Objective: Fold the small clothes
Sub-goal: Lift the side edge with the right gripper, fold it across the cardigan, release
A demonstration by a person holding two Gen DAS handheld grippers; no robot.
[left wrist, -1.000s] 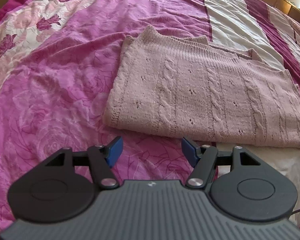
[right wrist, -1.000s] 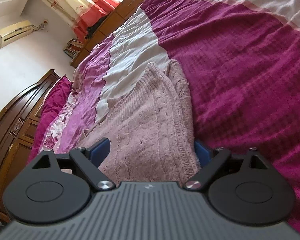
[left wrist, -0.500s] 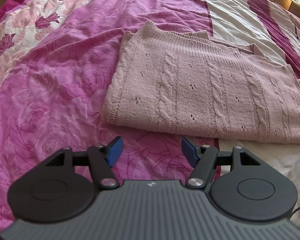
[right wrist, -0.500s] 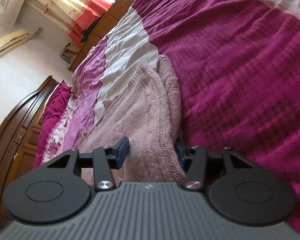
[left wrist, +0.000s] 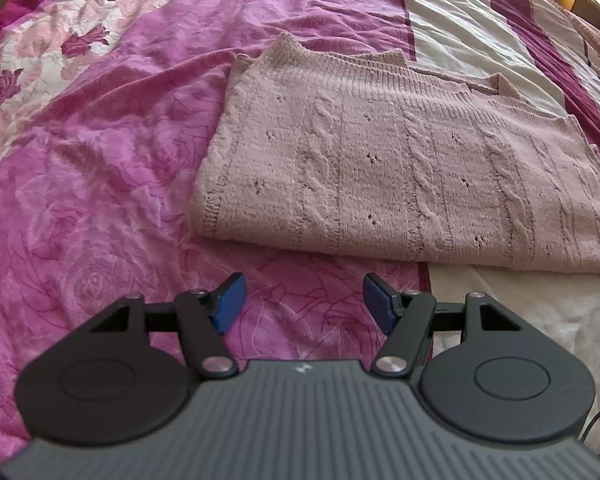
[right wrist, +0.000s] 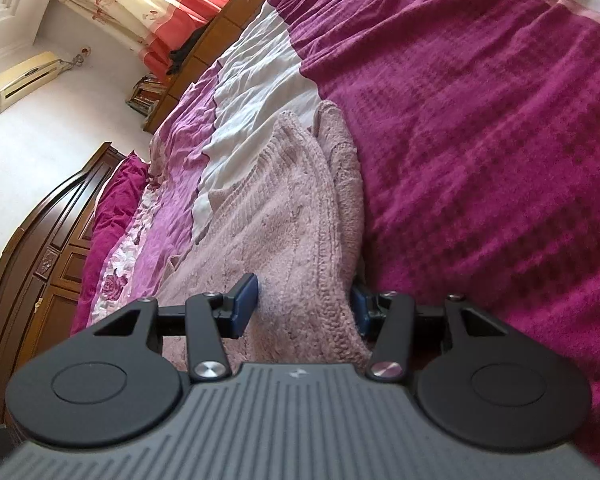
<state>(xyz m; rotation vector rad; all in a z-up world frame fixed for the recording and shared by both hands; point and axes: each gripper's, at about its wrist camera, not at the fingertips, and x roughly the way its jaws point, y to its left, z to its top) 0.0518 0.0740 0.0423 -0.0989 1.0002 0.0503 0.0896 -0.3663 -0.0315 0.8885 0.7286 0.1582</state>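
Right claw closing around pink sweater edge, seemingly gripping, probably for folding; left claw open, empty above bed.

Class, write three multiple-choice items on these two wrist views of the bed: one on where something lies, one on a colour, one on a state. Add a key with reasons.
1. Where does the sweater lie?
A. On the bedspread
B. On the floor
C. On a chair

2. What colour are the pads of the left tool?
A. Red
B. Blue
C. Yellow

3. What is between the fingers of the right tool?
A. Nothing
B. A pillow
C. The sweater's edge

Key:
1 A, the knit is spread flat over the pink floral cover.
2 B, both pads show blue against the black fingers.
3 C, the right wrist view shows the folded knit bunched between the fingers, which are closing on it; the left tool is open with only bedspread beyond it.
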